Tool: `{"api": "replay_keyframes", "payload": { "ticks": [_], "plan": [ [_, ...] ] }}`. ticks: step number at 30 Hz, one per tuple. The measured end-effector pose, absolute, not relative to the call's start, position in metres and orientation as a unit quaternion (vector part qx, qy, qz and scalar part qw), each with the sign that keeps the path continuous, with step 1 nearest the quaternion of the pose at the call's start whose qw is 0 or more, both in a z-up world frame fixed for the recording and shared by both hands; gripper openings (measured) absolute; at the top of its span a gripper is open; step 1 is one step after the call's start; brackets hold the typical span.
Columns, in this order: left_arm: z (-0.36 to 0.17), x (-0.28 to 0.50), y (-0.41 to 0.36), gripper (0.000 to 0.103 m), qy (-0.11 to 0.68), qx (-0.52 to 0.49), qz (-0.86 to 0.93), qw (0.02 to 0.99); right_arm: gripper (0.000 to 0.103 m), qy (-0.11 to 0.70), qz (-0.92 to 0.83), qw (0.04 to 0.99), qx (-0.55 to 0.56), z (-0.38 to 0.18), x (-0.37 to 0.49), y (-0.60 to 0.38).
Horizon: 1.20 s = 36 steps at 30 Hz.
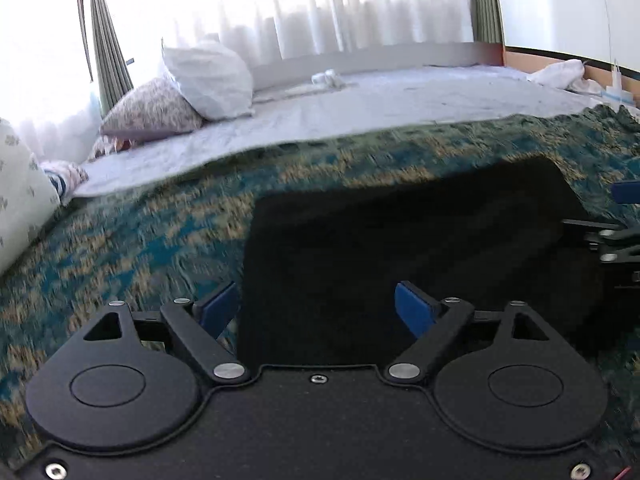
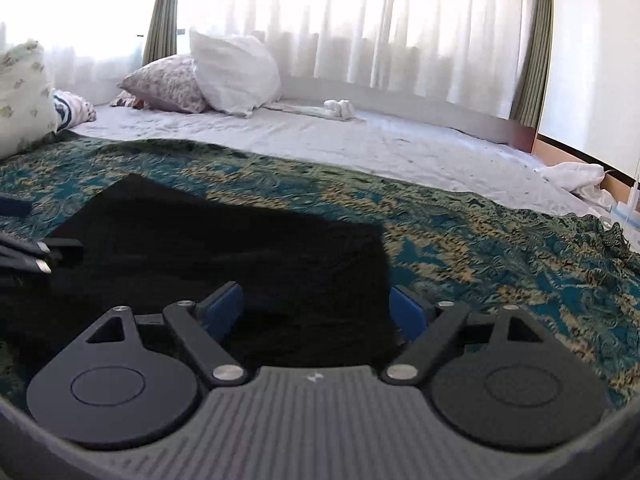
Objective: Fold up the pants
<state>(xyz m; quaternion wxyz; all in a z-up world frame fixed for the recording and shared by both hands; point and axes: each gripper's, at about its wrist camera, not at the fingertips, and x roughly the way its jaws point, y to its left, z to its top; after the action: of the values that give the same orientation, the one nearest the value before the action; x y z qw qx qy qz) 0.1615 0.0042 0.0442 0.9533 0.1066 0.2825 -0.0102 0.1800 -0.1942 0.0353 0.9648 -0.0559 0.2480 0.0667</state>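
On the teal spread (image 1: pixel 132 232) that covers the near part of the bed, the pants (image 1: pixel 400 248) lie as a flat black block, folded over on themselves, with bare white sheet (image 1: pixel 360 108) beyond the spread's far edge. I hold 2 grippers low over the near edge of that block. My left gripper (image 1: pixel 316 308) sits at the block's left edge, jaws wide, one blue pad off the cloth over the spread and the other over the black; nothing is pinched. My right gripper (image 2: pixel 316 308) sits at the block's right edge, jaws just as wide and empty, its outer pad at the cloth's border. Each shows at the rim of the other's view, so the 2 flank the pants closely.

I judge this as a fold just laid: the cloth rests squared on the spread and I grip nothing. The block looks thick enough to stay put, though dark fabric hides any creases from me.

Around it, little stands in the way. 2 pillows (image 2: pixel 208 76) lean at the far left corner of the bed, a small white roll (image 2: pixel 340 109) lies by the far edge under the curtains (image 2: pixel 360 24), and crumpled white cloth (image 2: pixel 576 180) sits at the far right corner. All are well apart from the pants.
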Motion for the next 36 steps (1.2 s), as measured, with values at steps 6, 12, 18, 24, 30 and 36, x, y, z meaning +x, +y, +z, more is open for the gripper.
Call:
{"api": "replay_keyframes", "payload": {
  "ticks": [6,12,18,24,30,36],
  "plan": [
    [0.019,0.15,0.006,0.085,0.309,0.101,0.0,0.946,0.09,0.266,0.066,0.957,-0.096,0.02,0.171,-0.162],
    [0.013,0.153,0.031,0.093,0.321,0.026,-0.009,0.947,0.091,0.285,0.053,0.953,-0.091,0.012,0.168,-0.165],
    [0.007,0.156,0.041,0.097,0.325,-0.006,-0.016,0.946,0.095,0.287,0.044,0.953,-0.09,0.004,0.17,-0.165],
    [0.019,0.154,0.04,0.097,0.339,-0.006,-0.005,0.941,0.095,0.288,0.038,0.956,-0.05,0.021,0.158,-0.177],
    [0.034,0.117,0.033,0.098,0.328,-0.018,-0.013,0.944,0.096,0.26,0.04,0.964,-0.025,0.037,0.114,-0.178],
    [0.031,0.08,0.021,0.103,0.317,0.001,-0.001,0.948,0.103,0.258,0.038,0.965,-0.02,0.027,0.091,-0.175]
  ]
}}
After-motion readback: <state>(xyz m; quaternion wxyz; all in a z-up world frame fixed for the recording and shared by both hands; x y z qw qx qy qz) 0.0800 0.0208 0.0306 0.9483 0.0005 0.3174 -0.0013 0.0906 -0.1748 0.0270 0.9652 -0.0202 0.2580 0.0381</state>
